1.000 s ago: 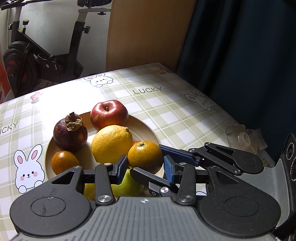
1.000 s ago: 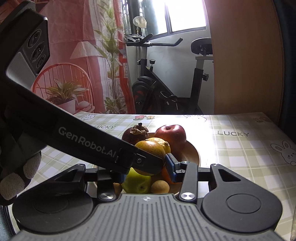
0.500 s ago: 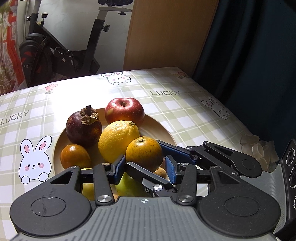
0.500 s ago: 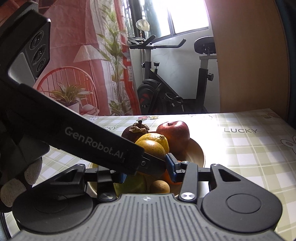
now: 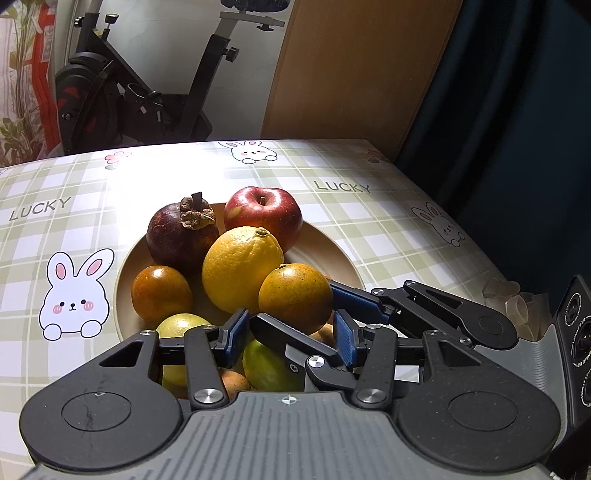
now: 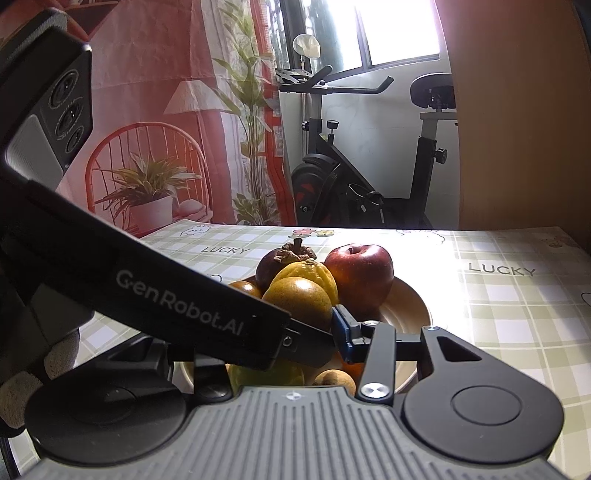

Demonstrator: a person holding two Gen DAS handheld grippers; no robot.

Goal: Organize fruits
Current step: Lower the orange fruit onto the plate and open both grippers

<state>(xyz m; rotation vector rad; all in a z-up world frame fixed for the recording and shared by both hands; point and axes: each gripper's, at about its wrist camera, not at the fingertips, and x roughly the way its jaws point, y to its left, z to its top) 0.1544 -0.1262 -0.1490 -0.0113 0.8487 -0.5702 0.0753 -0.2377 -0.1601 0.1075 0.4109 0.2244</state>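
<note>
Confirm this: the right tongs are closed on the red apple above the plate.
Wrong fruit. The right tongs are closed on an orange, not the red apple, which lies untouched at the far side of the plate. The left wrist view shows it.

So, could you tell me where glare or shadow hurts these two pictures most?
Left wrist view: glare washes out the tablecloth behind the plate, while the curtain at right is nearly black. Right wrist view: the window is blown out, glare bleaches the cloth right of the apple, and the left tool's dark body blocks the lower left.
</note>
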